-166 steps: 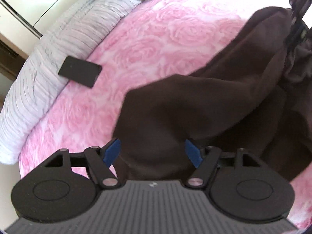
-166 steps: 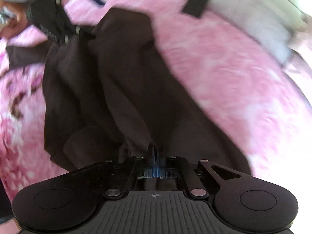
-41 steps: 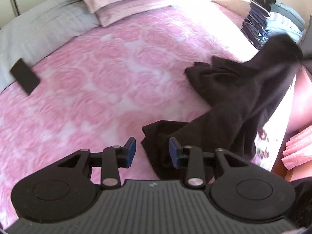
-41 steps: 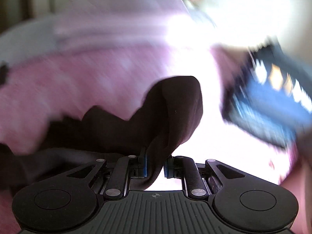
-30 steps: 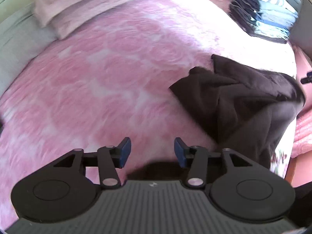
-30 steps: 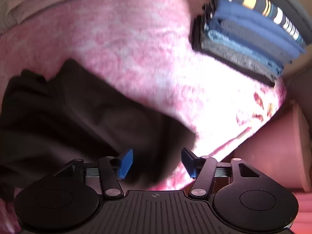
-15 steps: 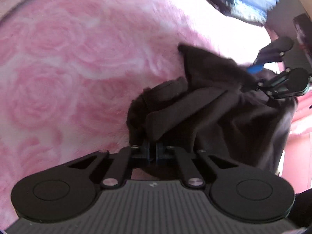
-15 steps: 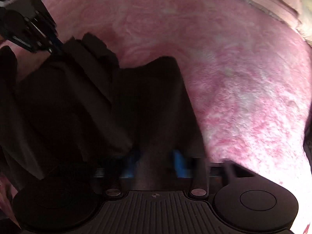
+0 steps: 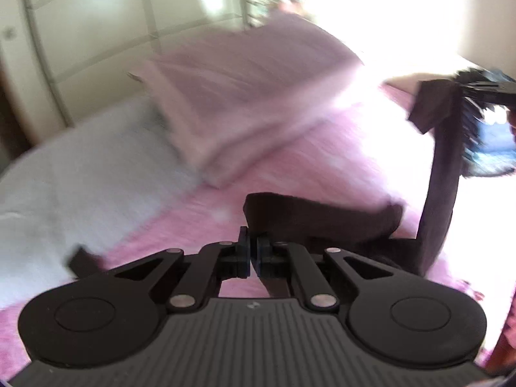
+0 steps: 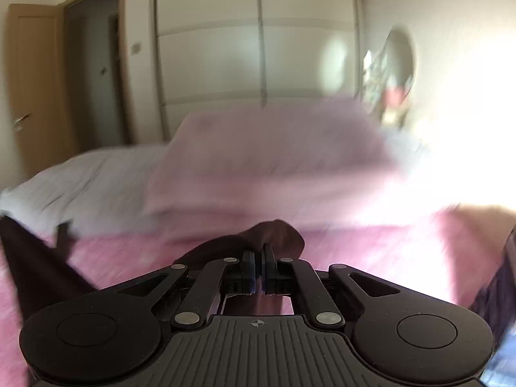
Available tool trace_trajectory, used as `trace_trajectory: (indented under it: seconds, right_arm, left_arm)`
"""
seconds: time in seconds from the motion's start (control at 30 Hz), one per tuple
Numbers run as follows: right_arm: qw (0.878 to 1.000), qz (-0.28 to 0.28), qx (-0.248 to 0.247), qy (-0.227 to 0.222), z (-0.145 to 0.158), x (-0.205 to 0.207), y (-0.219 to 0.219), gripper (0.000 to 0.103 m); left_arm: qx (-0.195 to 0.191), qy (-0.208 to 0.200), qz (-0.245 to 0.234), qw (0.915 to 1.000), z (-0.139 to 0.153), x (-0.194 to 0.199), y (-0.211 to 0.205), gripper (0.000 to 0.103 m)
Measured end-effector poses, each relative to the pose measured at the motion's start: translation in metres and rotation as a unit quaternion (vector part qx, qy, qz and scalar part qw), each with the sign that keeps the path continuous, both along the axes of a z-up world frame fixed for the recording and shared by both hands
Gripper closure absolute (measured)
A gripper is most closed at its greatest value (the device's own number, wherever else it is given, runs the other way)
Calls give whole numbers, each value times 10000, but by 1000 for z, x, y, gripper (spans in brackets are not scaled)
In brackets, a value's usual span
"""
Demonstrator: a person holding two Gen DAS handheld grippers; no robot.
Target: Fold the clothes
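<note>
Both grippers clamped on the dark garment, lifted over the pink bedspread

You hold the dark garment at two places: left gripper has jaws together on one edge, right gripper has just closed its jaws on another bunch of cloth. The garment hangs above the pink bedspread, not yet spread flat, so no fold is made; I judge spreading & all folds are left. Behind the bedspread lie pink pillows & a grey blanket; at its right edge a stack of folded clothes. A small dark object lies at its left, maybe in your way.
</note>
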State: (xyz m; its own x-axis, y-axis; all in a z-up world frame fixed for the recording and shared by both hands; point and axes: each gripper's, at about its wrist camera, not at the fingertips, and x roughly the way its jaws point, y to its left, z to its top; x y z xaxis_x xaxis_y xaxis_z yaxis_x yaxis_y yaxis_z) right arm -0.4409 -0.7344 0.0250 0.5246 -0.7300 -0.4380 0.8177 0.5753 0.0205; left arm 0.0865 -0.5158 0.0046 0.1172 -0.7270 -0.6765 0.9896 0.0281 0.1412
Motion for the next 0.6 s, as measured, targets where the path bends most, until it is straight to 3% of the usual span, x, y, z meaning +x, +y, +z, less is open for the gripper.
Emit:
trace_trajectory:
  seconds: [0.13,0.23,0.3,0.33,0.43,0.6]
  right_arm:
    - [9983,-529,93,212,-26,4,-19,101]
    - [9915,-844,583,795,-69,13,-22,97]
    - [9820,-1050,1016,1196,-100,21,-12,48]
    - [9808,-1039,1208,1124,-109,24,-1,39]
    - [9761,-818,1797,912,-133,37,32,37]
    - [9525,894,2864,531,-177,129,108,37]
  left_arm:
    - [283,-82,1084,9937,-39,61,7,98]
    - [850,40,1988,9763,-88,104,17,92]
    - [1183,273,2385,9635,-119,118,29,81]
    - [1303,408,2428,9604,-134,119,37,77]
    - [1510,829,2038,9637,-171,100,57,67]
    - [1786,1533,1008,9667,-229,54,69,55]
